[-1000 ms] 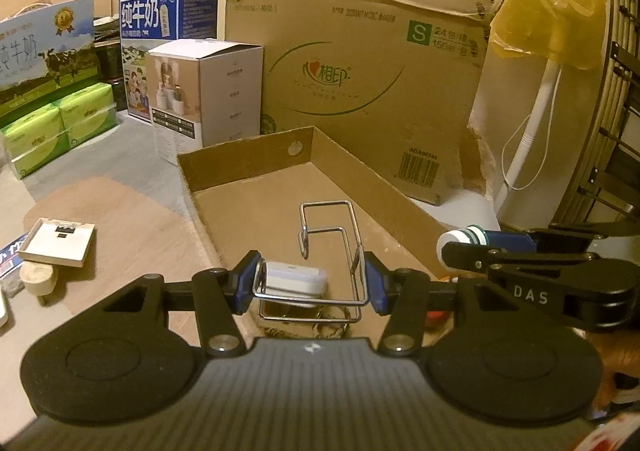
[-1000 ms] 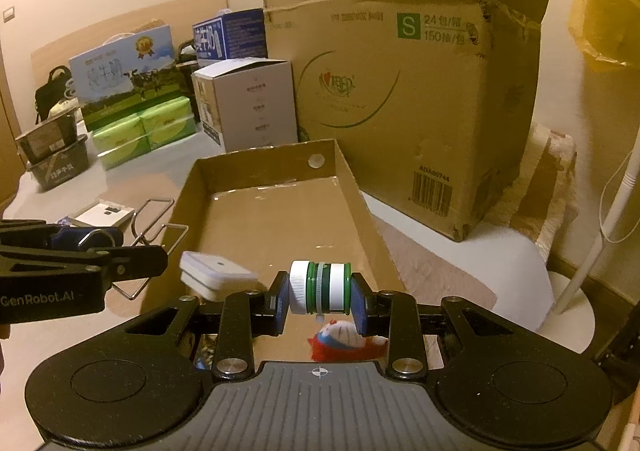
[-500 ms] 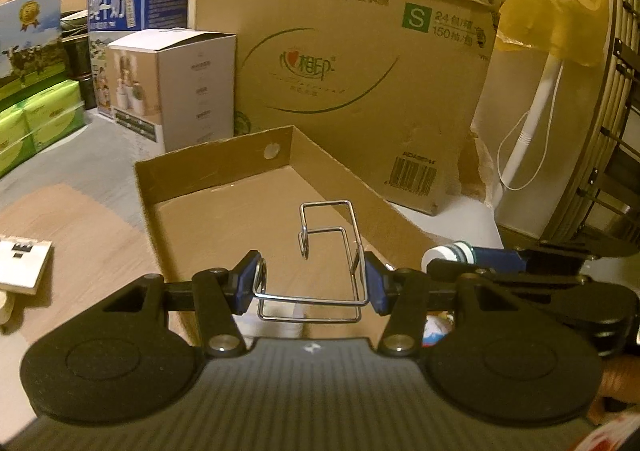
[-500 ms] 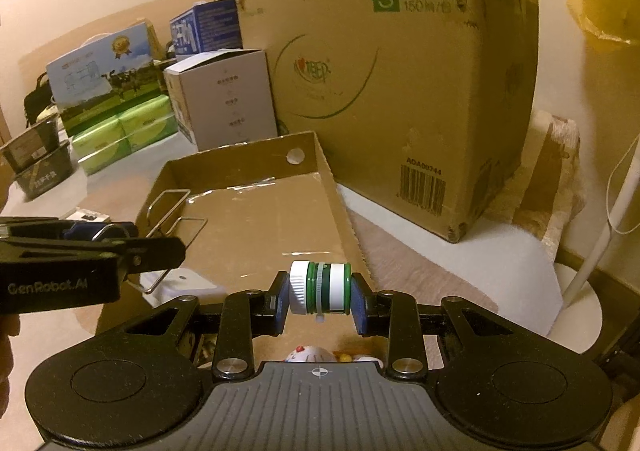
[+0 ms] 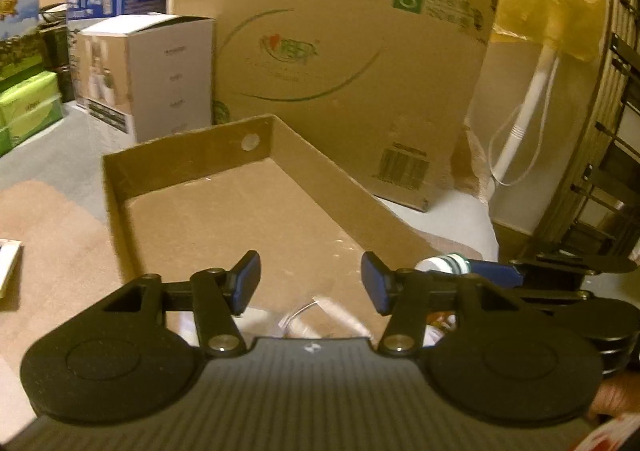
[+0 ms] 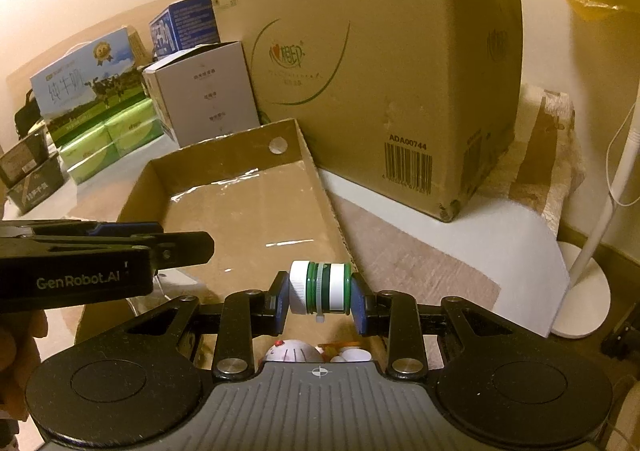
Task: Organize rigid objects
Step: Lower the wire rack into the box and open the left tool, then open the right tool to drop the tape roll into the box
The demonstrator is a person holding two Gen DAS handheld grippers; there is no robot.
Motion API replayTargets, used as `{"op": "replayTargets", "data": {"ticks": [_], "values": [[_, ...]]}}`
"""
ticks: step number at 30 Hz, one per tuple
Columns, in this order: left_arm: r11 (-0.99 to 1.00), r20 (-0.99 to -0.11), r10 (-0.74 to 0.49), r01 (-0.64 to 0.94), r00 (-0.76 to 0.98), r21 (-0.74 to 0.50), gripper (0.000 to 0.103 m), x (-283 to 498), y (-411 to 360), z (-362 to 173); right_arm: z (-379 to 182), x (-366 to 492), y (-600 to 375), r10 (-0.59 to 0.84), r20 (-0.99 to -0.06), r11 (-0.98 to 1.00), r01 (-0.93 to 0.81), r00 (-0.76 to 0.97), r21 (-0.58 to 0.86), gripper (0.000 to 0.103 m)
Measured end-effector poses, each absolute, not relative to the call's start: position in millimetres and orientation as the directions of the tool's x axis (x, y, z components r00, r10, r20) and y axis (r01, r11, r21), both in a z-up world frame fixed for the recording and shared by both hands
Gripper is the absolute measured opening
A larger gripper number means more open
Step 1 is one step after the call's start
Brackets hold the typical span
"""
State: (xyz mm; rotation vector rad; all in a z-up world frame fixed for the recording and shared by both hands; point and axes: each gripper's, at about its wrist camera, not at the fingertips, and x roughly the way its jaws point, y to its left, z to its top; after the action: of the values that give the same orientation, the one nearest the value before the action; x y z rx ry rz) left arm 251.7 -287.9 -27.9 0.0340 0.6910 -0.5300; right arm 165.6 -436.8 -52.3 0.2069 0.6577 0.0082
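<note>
— Over the shallow cardboard tray [image 5: 188, 167], how are the jaws of the left gripper [image 5: 311, 283] set?

— They are spread, having just been opening, and nothing is pinched between the blue pads [image 5: 248, 283]. A blurred glint of metal wire [image 5: 308, 309] is seen below them, low inside the tray; whether it rests on the floor cannot be told.

— And the right gripper [image 6: 320, 297]?

— Its jaws are pressed onto a green-and-white cap stack [image 6: 319, 287], which is clamped sideways, one pad on each end. It is held above the near right part of the tray [image 6: 312, 167], close to the right wall.

— How are the hands posed?

— Both grippers are pointed forward and tilted downward toward the tray, side by side. The left one is seen at the left edge of the right wrist view, with fingers of a hand [image 6: 10, 335] showing beneath it. Small white and red items [image 6: 292, 349] are glimpsed under the right gripper, too hidden to be identified.

— What is behind the tray?

— A large cardboard carton [image 6: 384, 63] is stood just beyond it.
</note>
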Motion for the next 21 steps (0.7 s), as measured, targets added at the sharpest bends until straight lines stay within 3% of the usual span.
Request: {"op": "replayTargets", "data": {"ticks": [21], "values": [[0.908, -0.603, -0.398, 0.389, 0.691, -0.155, 0.055, 238, -236, -19, -46, 167, -415, 0.100, -0.603, 0.983, 0.016, 0.792, 0.184, 0.032]]}}
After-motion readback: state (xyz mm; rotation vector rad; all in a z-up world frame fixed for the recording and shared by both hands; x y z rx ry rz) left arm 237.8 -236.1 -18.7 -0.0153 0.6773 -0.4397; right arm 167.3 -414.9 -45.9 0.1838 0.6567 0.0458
